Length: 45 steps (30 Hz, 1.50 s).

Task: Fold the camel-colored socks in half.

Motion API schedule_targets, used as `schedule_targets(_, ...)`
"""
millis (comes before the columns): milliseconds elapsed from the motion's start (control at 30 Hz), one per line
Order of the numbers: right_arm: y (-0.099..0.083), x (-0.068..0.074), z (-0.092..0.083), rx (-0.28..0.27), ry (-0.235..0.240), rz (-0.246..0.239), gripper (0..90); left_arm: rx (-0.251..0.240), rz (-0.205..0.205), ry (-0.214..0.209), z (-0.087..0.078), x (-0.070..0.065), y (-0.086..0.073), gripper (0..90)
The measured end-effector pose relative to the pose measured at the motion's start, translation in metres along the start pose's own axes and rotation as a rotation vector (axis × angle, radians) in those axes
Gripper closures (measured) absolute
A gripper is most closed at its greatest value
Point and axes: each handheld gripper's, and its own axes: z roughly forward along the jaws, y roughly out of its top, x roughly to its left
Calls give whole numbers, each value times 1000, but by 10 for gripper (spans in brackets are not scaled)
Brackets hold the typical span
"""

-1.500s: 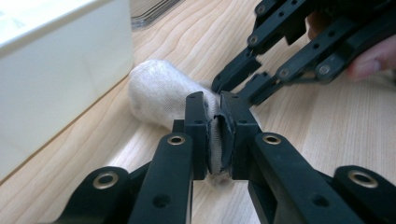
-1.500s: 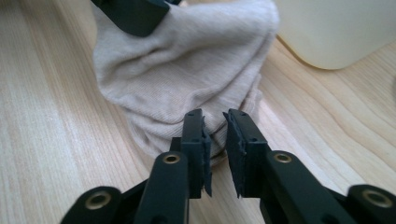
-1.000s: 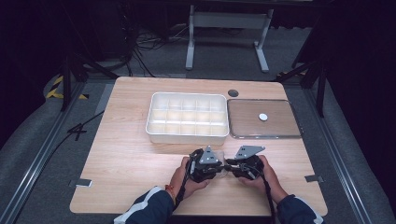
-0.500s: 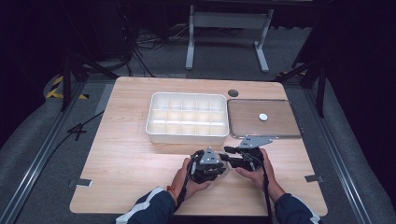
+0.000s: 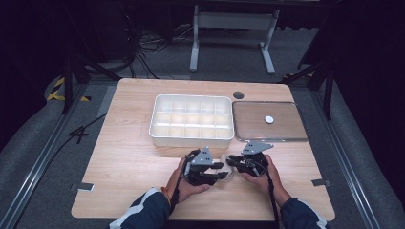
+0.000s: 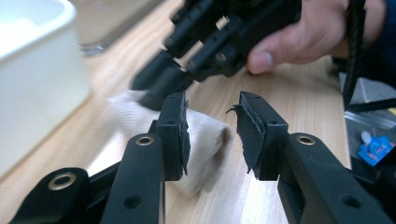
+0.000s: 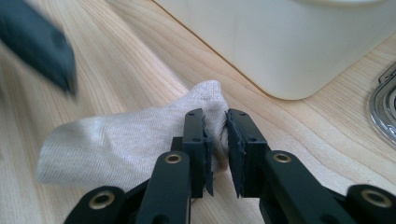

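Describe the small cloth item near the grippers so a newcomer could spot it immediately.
Start at the white compartment box in the middle of the wooden table, then come toward the person's hands. Between the left gripper and right gripper lies a small off-white knit sock, the only soft fabric thing there, pinched by the right gripper.

Left gripper (image 5: pixel 220 172) and right gripper (image 5: pixel 232 162) meet over pale cloth (image 5: pixel 228 170); white divided tray (image 5: pixel 192 119) behind, on table (image 5: pixel 124 152).

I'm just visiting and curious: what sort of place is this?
Probably a lab or recording studio: a lone wooden table ringed by dark curtains, floor cables, and a person working two hand-held grippers on a cloth.
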Motion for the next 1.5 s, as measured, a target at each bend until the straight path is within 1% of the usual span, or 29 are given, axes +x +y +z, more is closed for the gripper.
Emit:
schedule_targets(67,0,1,0,-2,-2,-6,783,-7,-22,0,-2,5,-2,666)
schedule_targets(100,0,1,0,-2,-3,-13,782,0,-26,-7,-1,5,-3,684)
schedule_targets(133,-1,1,0,-2,-5,-15,782,9,-18,-20,3,4,-5,704)
schedule_targets(167,-1,2,0,-1,-7,-16,782,22,0,-28,7,2,-6,717)
schedule_targets(200,-1,2,0,1,-12,-21,782,33,12,-30,12,-1,-7,728)
schedule_targets(233,-1,3,0,3,-16,-30,783,58,35,-33,17,-3,-9,729)
schedule_targets(267,0,4,-1,6,-21,-42,783,65,41,-42,20,-3,-10,731)
schedule_targets(300,0,5,0,7,-23,-44,783,65,41,-42,20,-3,-10,733)
schedule_targets(333,-1,6,0,8,-25,-53,784,84,45,-64,28,-5,-14,737)
schedule_targets(400,-1,6,0,10,-27,-61,781,110,77,-59,33,-7,-17,744)
schedule_targets(467,-1,7,-1,14,-34,-72,772,118,99,-47,35,-10,-19,748)
schedule_targets(500,-1,7,-1,16,-37,-76,763,122,100,-44,35,-11,-19,750)
schedule_targets(567,0,7,-3,13,-65,-84,747,123,104,-39,36,-12,-19,756)
schedule_targets(633,0,6,-5,-11,-114,-74,772,128,112,-34,35,-12,-19,763)
schedule_targets(733,0,3,-10,-34,-143,-69,791,124,114,-35,36,-12,-20,768)
schedule_targets(767,0,2,-11,-41,-142,-64,795,124,114,-33,36,-12,-19,770)
schedule_targets(800,1,2,-14,-61,-144,-59,801,125,113,-33,36,-12,-19,772)
schedule_targets(833,2,3,-17,-85,-136,-64,797,126,114,-33,36,-12,-19,773)
schedule_targets(900,7,6,-23,-151,-77,-73,789,130,121,-34,36,-12,-19,774)
schedule_targets(933,8,8,-23,-163,-58,-77,784,134,121,-33,36,-12,-19,774)
schedule_targets(967,10,11,-22,-166,-21,-91,774,135,120,-33,36,-12,-19,774)
schedule_targets(1000,10,11,-22,-166,-21,-91,774,135,120,-33,36,-12,-19,775)
schedule_targets(1033,10,16,-18,-140,5,-113,763,132,115,-34,36,-12,-19,775)
schedule_targets(1067,10,18,-13,-119,7,-134,755,134,118,-34,36,-12,-19,777)
schedule_targets(1133,9,19,-6,-93,27,-126,735,136,119,-32,36,-12,-19,778)
schedule_targets(1233,10,18,1,-77,31,-109,733,130,120,-33,36,-11,-19,787)
schedule_targets(1300,10,16,5,-54,18,-110,736,136,119,-33,36,-10,-19,791)
schedule_targets(1467,14,14,9,-21,-28,-95,762,130,113,-27,36,-10,-20,799)
schedule_targets(1500,14,12,11,-4,-62,-89,771,130,113,-27,36,-10,-20,800)
